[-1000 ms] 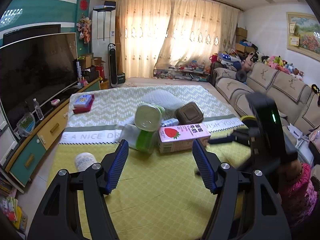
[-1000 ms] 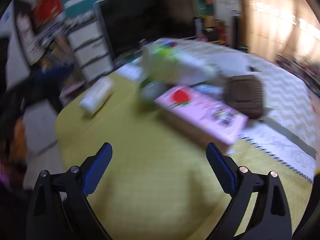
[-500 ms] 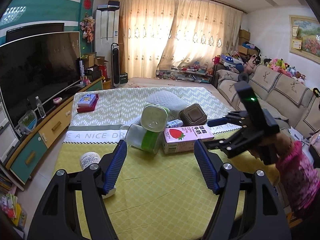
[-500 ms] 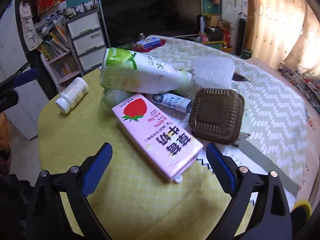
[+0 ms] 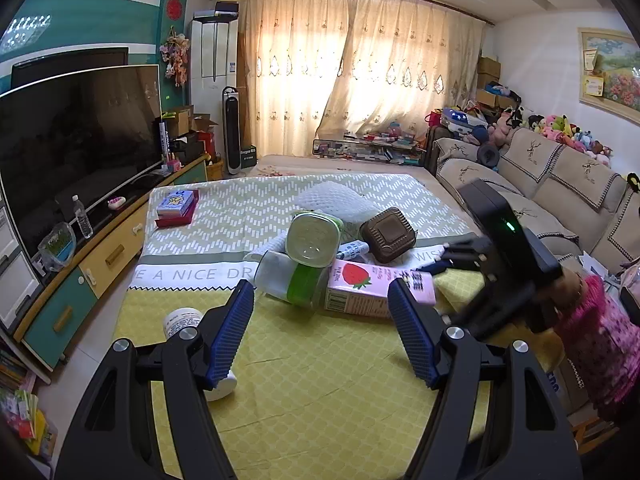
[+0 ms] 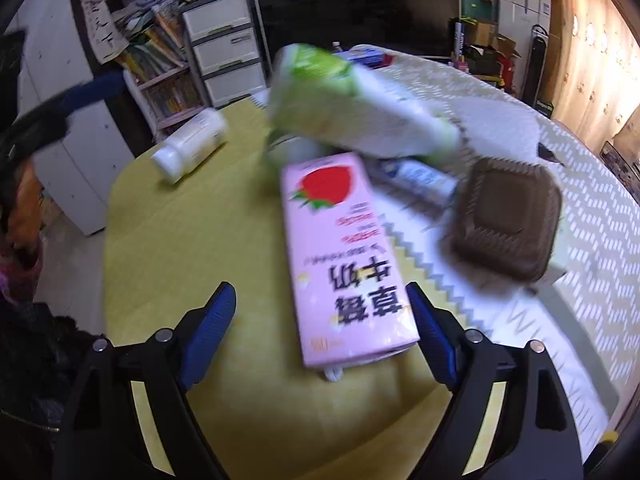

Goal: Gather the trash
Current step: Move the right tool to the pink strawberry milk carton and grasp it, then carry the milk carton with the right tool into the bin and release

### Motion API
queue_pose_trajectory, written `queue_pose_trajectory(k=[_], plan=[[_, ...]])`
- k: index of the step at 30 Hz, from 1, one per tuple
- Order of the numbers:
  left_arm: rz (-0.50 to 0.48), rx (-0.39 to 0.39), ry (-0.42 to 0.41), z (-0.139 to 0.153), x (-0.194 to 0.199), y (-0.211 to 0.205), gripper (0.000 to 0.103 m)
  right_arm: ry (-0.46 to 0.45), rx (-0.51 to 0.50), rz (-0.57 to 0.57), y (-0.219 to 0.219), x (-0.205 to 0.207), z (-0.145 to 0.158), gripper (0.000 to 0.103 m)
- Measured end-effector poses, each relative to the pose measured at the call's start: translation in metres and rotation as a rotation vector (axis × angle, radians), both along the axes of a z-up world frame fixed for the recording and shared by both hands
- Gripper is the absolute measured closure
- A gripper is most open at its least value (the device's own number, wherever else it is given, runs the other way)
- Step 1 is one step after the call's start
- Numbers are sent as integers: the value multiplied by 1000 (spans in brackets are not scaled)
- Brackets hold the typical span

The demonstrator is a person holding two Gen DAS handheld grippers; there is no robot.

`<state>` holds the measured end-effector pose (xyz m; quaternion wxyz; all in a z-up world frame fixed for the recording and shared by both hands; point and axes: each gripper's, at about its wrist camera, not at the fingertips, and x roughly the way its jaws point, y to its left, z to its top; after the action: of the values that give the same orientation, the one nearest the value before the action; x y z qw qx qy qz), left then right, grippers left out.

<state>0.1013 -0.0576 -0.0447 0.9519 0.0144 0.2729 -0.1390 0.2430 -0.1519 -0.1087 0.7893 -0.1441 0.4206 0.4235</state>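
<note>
Tilted down over the yellow-clothed bench: right gripper, closing around the near end of the pink strawberry milk carton, not yet pinching. Held lower-angled before the trash pile: left gripper, fingers spread, empty.

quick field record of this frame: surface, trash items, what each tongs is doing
surface: table with yellow cloth
trash: pink milk carton, green-and-white bottle, brown box, small white bottle
right tongs: closing, carton's near end between the jaws, not yet gripped
left tongs: open, holding nothing, facing the pile
</note>
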Motion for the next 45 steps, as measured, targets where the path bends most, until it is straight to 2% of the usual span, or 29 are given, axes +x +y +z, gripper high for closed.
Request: queue_pose_trajectory(k=[4,6,11,12,18,27,30,35,41,45], plan=[[5,-3,4,-3,2,2,34,-45,-41,-104,5,-17,-5,24],[4,-5,8,-4,2,2,34,-49,-15,-153,4,-21,-5,28],[-3,-1,9,-6,0,0,34,-53,33,-232,-6,-19,-7,52],[-3,-1,10,-5,1,0,34,-50,32,-238,-6,-18,-8,54],[-6,-1,15,-8,2,-1,34,-58,77,-265,-13,-25,-1,54],[-17,1,16,-10,1,-5,34,-101,126,-422,-59,-59,12,54],[-23,3,19,-10,1,-8,34,-132,141,-539,-93,-70,18,54],[-39,9,15,-10,0,-14,34,-145,115,-814,-170,-77,15,54],[-48,19,15,-9,2,-21,34,-118,1,-1141,-261,-77,-9,54],[-49,26,18,-10,3,-25,34,-62,-52,-1256,-301,-66,-34,54]])
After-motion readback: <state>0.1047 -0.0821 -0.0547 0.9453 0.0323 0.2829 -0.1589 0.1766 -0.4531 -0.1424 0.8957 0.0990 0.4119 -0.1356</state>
